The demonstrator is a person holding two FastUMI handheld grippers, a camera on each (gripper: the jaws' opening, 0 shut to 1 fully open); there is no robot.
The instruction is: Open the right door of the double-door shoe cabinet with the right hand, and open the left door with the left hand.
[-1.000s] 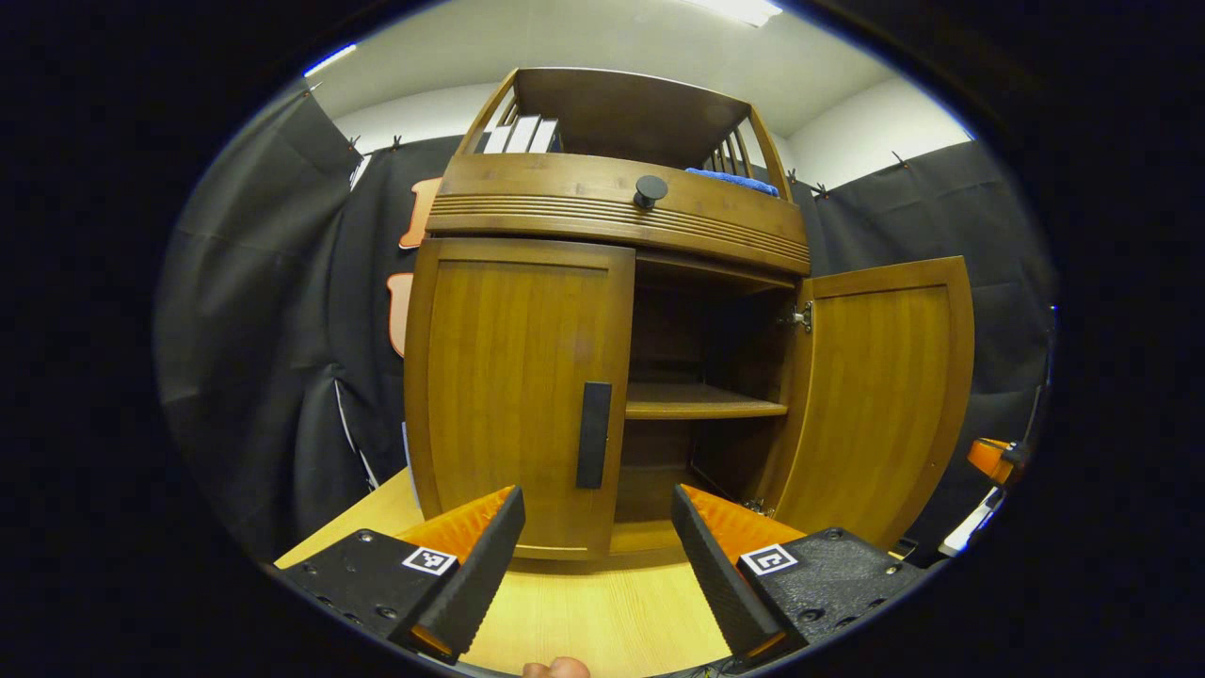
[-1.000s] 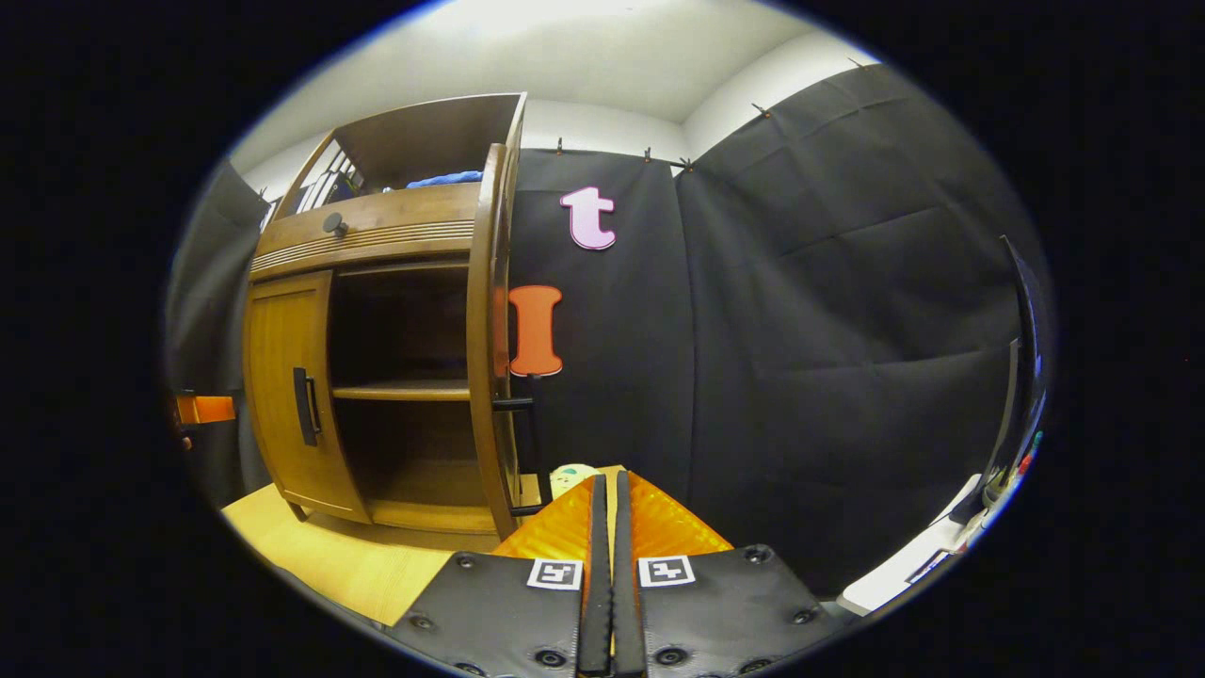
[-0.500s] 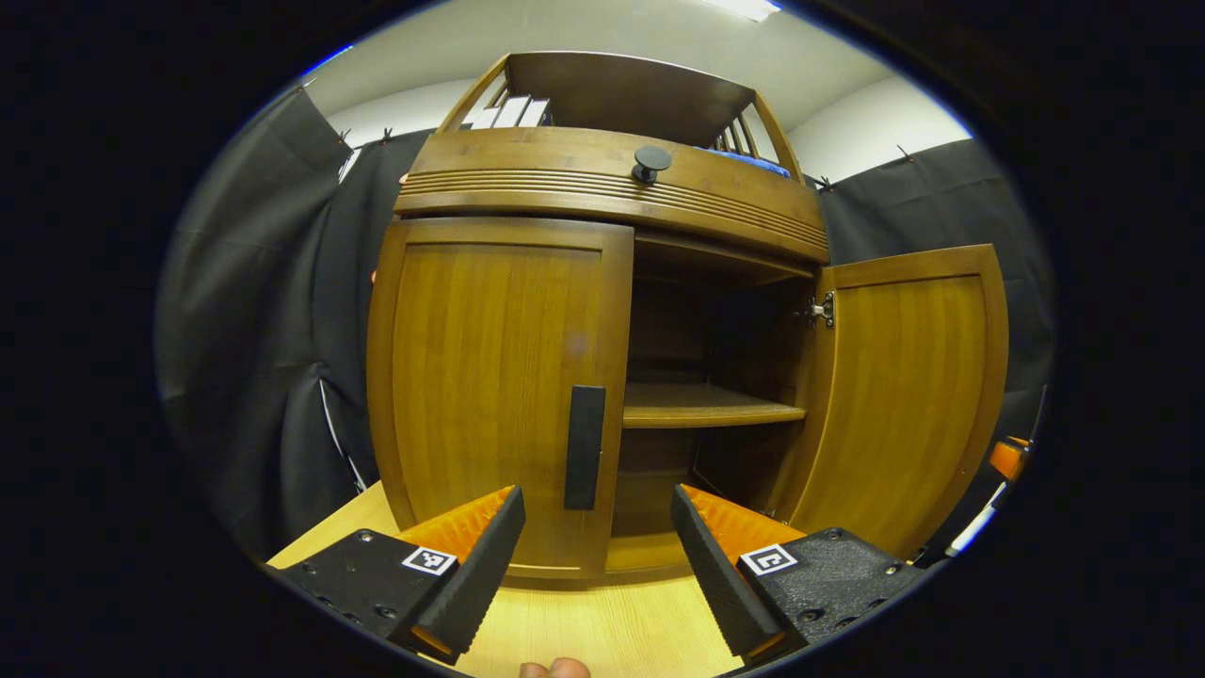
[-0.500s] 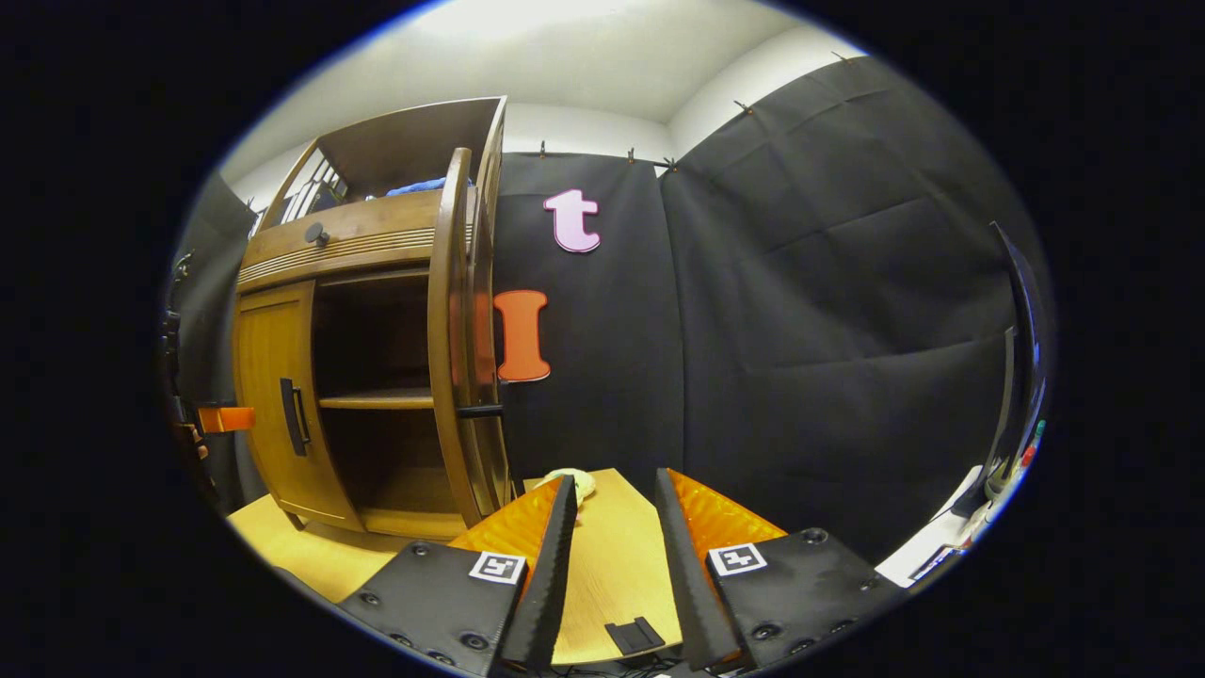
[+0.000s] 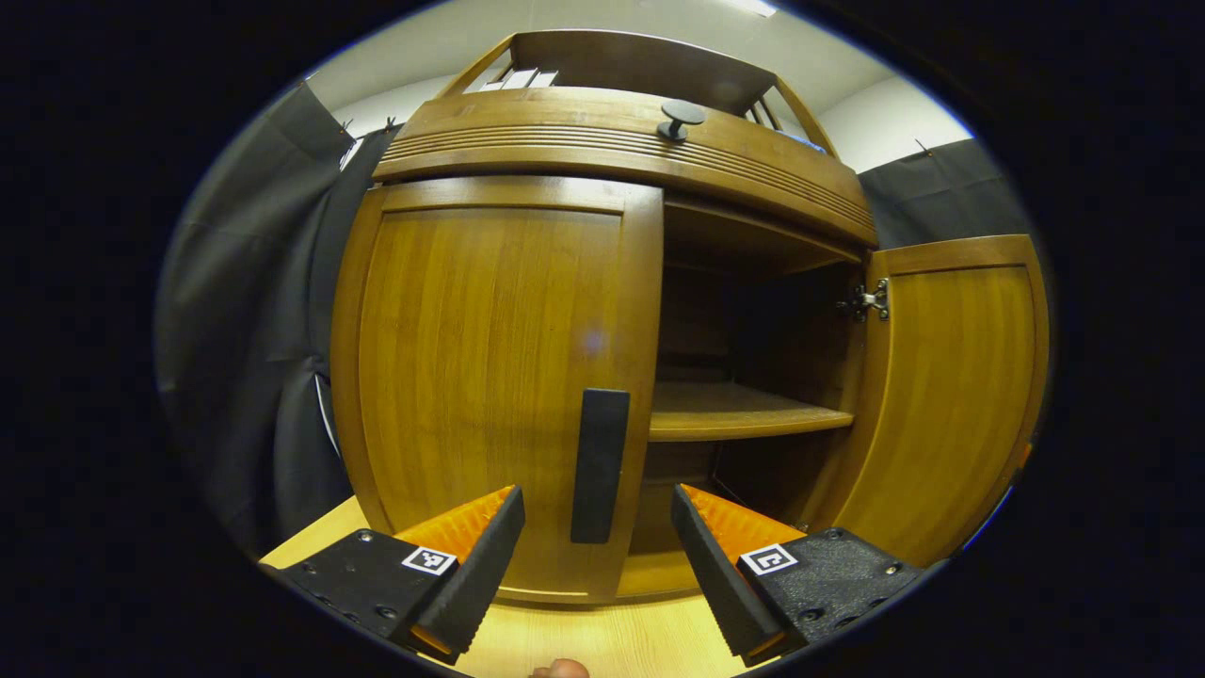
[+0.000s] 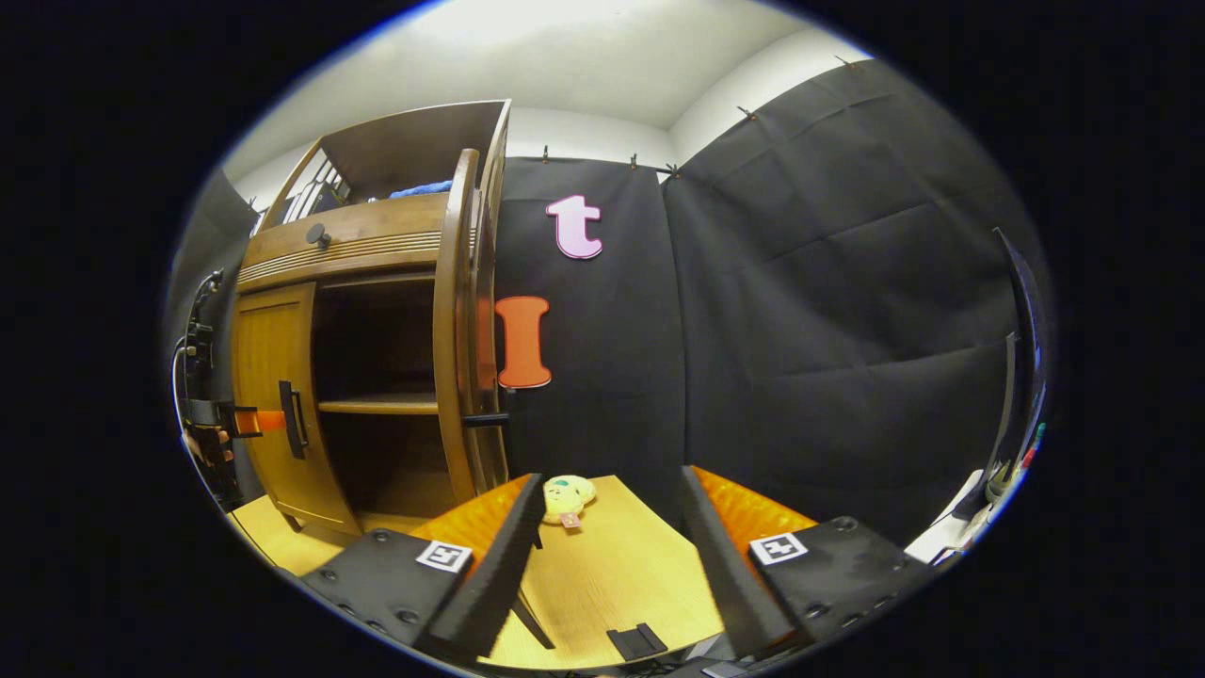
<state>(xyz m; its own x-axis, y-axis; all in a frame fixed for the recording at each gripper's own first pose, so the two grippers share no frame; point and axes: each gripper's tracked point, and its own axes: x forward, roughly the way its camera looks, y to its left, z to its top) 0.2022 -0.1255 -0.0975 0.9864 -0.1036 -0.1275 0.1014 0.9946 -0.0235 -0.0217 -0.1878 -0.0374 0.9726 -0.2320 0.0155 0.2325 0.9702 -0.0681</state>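
The brown wooden double-door shoe cabinet [image 5: 602, 151] stands on the pale wooden tabletop [image 5: 621, 640], backed by black cloth on both sides. Its left door [image 5: 490, 377] is closed flush, and its flat black vertical handle [image 5: 599, 465] stands just ahead of the left gripper [image 5: 593, 565], lined up with the gap between its widely spread fingers [image 5: 471, 589] and not touching either one. The right door [image 5: 951, 395] is swung wide, baring a dark interior with one wooden shelf [image 5: 744, 419]. In the right gripper view this door [image 6: 457, 330] shows edge-on, its black handle [image 6: 485, 420] jutting toward the cloth wall. The right gripper [image 6: 612, 565], its fingers wide apart and holding nothing, hovers over open tabletop [image 6: 612, 584], apart from the door. A small yellow-green soft toy [image 6: 568, 492] lies near the door's foot. A round black knob [image 5: 680, 115] juts from the drawer front above the doors.
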